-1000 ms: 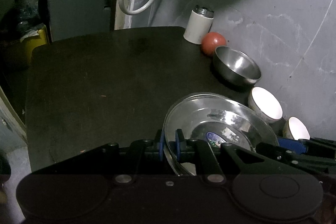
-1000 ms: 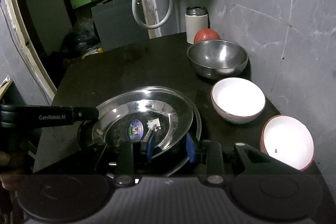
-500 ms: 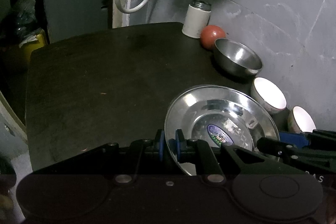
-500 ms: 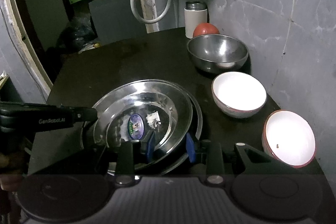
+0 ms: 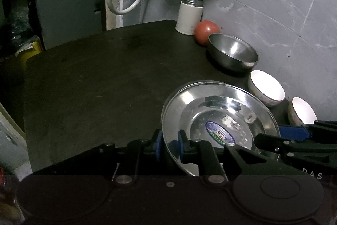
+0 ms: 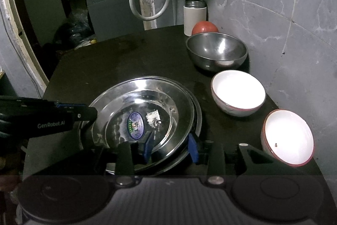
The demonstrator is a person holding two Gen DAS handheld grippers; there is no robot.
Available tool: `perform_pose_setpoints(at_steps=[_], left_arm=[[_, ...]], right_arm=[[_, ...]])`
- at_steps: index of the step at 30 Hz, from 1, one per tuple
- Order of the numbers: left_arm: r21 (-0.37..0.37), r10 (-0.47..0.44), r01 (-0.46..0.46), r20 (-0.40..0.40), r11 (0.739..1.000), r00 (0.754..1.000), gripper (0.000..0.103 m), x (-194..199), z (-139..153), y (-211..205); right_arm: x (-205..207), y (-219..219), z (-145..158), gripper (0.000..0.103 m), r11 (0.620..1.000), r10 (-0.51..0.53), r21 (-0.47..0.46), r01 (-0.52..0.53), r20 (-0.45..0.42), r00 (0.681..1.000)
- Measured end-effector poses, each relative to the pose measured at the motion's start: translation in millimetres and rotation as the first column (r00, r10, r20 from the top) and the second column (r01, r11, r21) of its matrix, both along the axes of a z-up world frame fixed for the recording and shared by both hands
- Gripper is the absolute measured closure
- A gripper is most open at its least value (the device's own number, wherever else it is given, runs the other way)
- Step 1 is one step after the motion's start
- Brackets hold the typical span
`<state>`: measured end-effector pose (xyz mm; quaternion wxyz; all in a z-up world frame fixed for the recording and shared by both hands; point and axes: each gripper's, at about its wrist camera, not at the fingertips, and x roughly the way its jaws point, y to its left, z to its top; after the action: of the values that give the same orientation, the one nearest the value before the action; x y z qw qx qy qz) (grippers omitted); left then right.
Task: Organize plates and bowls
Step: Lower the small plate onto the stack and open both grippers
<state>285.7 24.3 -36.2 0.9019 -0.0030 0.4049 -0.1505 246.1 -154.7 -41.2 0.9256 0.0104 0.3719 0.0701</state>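
Note:
A shiny steel plate [image 5: 221,111] [image 6: 147,102] with a blue oval sticker lies on a second steel plate [image 6: 198,117] at the near right of the dark table [image 5: 94,77]. My left gripper [image 5: 169,140] straddles the top plate's left rim. Its jaws are opening, and a gap shows beside the rim. My right gripper [image 6: 170,147] spans the near rims of both plates. Its jaws are opening too and stand wide of the metal. Along the wall sit a steel bowl [image 5: 233,54] [image 6: 217,52] and two white bowls [image 6: 238,90] [image 6: 288,136].
A white canister [image 6: 194,14] and a red ball [image 6: 204,27] stand at the table's far right corner, behind the steel bowl. A white hose [image 6: 147,16] hangs over the far edge. The grey wall runs close along the right side.
The top plate has come down from a tilted hold and now rests level in the lower plate. Both pairs of pads stand wider apart than before. Neither hand has shifted much.

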Motion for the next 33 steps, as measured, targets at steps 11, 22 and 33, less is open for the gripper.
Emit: perform_pose_setpoints(at_steps=[11, 22, 33], left_arm=[[0.004, 0.002, -0.002, -0.005, 1.0, 1.0, 0.081, -1, -1, 0], [-0.005, 0.037, -0.037, 0.015, 0.999, 0.999, 0.047, 1, 3, 7], [-0.024, 0.132, -0.13, 0.084, 0.991, 0.988, 0.001, -3, 17, 13]], right_arm=[[-1, 5, 3, 0.054, 1.0, 0.004, -0.026, -0.003, 0.005, 1.0], [1, 1, 7, 0.04, 1.0, -0.003, -0.023, 0.003, 0.024, 1.0], [-11, -10, 15, 0.012, 1.0, -0.025, -0.004, 0.026, 0.074, 0.997]])
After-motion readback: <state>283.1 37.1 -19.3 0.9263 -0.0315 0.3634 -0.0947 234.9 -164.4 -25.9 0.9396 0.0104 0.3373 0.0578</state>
